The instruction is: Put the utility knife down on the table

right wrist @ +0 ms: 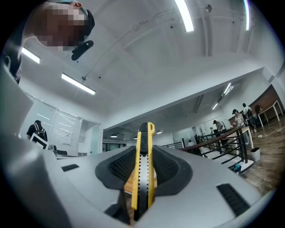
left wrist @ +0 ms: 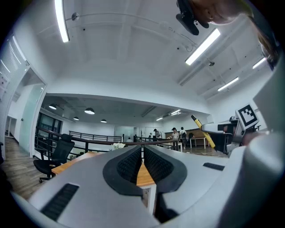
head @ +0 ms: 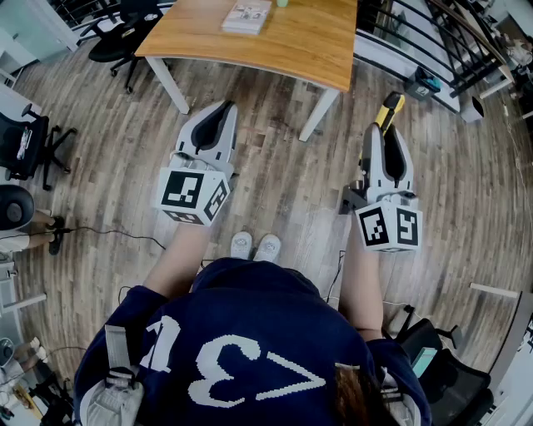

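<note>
A yellow and black utility knife (right wrist: pixel 143 169) stands lengthwise between the ribbed pads of my right gripper (right wrist: pixel 143 167), which is shut on it. In the head view its yellow tip (head: pixel 389 107) sticks out ahead of the right gripper (head: pixel 386 141), above the wooden floor to the right of the table. The knife also shows at the right of the left gripper view (left wrist: pixel 203 131). My left gripper (left wrist: pixel 142 162) has its jaws together with nothing between them; in the head view it (head: pixel 212 125) hangs near the table's front edge. The wooden table (head: pixel 308 46) lies ahead.
A book or booklet (head: pixel 247 16) lies on the table's far part. White table legs (head: pixel 319 114) stand in front of me. Office chairs (head: pixel 117 37) are at the left, a black railing (head: pixel 425 42) at the right. A cable (head: pixel 108 235) runs over the floor.
</note>
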Available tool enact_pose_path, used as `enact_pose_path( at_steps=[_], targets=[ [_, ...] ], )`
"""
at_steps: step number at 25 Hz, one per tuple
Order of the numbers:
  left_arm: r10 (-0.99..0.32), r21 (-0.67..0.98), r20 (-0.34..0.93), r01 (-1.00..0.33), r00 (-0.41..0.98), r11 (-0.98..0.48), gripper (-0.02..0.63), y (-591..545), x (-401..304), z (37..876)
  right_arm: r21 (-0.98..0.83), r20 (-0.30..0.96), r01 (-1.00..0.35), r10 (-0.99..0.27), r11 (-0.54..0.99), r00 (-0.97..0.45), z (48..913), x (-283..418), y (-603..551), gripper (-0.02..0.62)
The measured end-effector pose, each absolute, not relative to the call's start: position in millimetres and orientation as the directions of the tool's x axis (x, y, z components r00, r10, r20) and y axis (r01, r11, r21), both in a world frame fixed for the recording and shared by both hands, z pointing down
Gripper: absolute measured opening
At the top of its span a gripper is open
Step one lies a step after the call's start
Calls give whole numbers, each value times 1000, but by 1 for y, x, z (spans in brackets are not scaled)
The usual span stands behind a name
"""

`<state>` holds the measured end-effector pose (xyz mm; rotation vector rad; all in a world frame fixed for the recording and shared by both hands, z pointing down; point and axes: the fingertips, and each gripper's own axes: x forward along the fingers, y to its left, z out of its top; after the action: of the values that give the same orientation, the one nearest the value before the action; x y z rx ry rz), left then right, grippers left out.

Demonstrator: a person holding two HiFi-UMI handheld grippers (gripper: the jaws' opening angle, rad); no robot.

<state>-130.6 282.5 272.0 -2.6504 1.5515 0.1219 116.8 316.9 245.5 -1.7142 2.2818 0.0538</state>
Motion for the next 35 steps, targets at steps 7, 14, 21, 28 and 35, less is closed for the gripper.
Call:
enact_pose_path(
  at_steps=[7, 14, 21, 28, 35],
  targets=[
    [-868, -25, -108, -875, 484, -484, 28, 275, -119, 272, -127, -265, -939, -923, 319, -278, 240, 124, 311, 132],
    [-878, -31, -109, -884, 466, -466, 28, 261, -119, 269, -139, -280, -932, -916, 335, -288, 235, 132, 297, 132],
    [-877, -22, -109, -883, 468, -468, 28, 212, -120, 278, -138, -274, -932, -918, 334, -288, 241, 132, 251, 130],
    [-856, -22, -123, -864, 502, -504, 28, 108, -125, 273, -130, -280, -939, -920, 318, -272, 236, 120, 152, 130],
    [-829, -31, -117, -837, 546, -547, 28, 7, -136, 267, -142, -295, -948, -926, 284, -234, 225, 107, 58, 130]
  ],
)
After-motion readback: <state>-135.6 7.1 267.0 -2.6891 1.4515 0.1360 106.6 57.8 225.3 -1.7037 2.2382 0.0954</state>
